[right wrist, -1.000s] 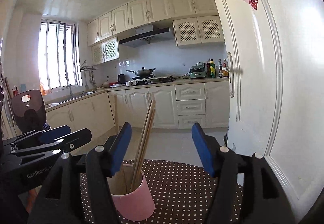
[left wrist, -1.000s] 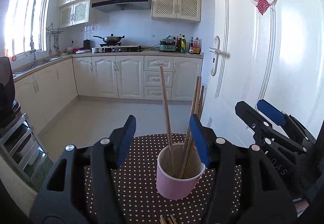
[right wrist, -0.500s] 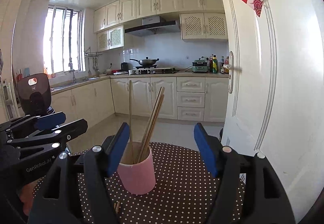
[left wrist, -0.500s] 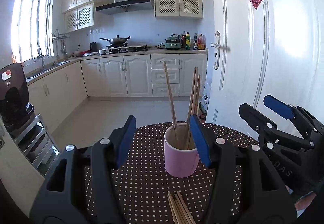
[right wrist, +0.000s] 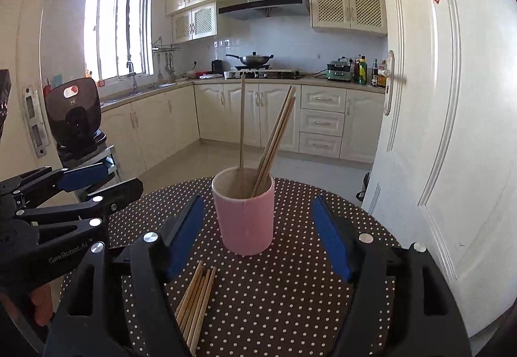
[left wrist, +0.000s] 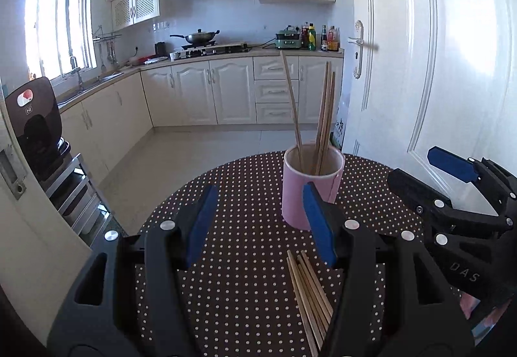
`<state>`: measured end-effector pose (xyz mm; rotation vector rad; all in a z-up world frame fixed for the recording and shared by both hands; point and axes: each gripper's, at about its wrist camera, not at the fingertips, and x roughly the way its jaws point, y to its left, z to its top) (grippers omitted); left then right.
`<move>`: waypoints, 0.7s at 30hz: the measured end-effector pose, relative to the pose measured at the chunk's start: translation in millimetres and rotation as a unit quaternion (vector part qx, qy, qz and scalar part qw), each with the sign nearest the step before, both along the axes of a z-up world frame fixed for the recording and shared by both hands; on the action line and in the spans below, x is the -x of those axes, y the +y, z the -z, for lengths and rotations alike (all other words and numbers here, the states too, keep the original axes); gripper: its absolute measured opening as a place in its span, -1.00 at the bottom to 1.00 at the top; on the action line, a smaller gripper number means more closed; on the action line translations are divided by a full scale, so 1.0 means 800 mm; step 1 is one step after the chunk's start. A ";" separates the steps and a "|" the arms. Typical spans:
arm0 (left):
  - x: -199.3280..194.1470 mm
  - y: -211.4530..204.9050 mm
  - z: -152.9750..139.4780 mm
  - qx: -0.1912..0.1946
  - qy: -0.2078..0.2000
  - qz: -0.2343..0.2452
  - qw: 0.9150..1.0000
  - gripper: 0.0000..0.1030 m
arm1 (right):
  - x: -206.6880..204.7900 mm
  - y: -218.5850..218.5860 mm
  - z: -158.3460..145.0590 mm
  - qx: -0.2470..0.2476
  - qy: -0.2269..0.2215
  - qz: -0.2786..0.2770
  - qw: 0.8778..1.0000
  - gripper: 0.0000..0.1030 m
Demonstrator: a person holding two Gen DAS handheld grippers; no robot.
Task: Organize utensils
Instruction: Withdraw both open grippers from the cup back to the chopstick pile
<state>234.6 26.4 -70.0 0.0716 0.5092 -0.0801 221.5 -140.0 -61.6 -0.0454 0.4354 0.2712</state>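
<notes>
- Cup (right wrist: 244, 218) w/ three sticks upright, near table's (right wrist: 290, 299) far edge; looks farther off than before.
- Loose sticks (right wrist: 195, 302) now in view, near edge.
- Left gripper (left wrist: 258, 221) spread, empty.
- Right gripper (right wrist: 257, 234) empty, jaws just opened wider.

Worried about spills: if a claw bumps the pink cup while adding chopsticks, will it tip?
Probably, if nudged near the rim: the pink cup is tall and narrow, and its upright chopsticks lean far above it. It looks light, so it may slide on the dotted tablecloth.

I have bare table (right wrist: 290, 308) before the cup (right wrist: 245, 221); loose chopsticks (right wrist: 195, 305) lie near-left, door (right wrist: 452, 163) bounds right.
</notes>
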 end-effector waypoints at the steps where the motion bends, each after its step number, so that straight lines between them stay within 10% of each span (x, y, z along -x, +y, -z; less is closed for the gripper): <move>1: 0.000 0.002 0.005 -0.002 0.011 -0.001 1.000 0.07 | 0.000 0.003 0.003 0.005 0.012 -0.008 1.000 0.29; 11: -0.004 0.021 0.048 -0.010 0.117 -0.007 0.993 0.07 | -0.011 0.028 0.042 0.043 0.134 -0.043 0.989 0.29; 21: -0.025 0.032 0.100 0.006 0.250 -0.009 0.968 0.07 | -0.025 0.046 0.076 0.069 0.239 -0.066 0.966 0.29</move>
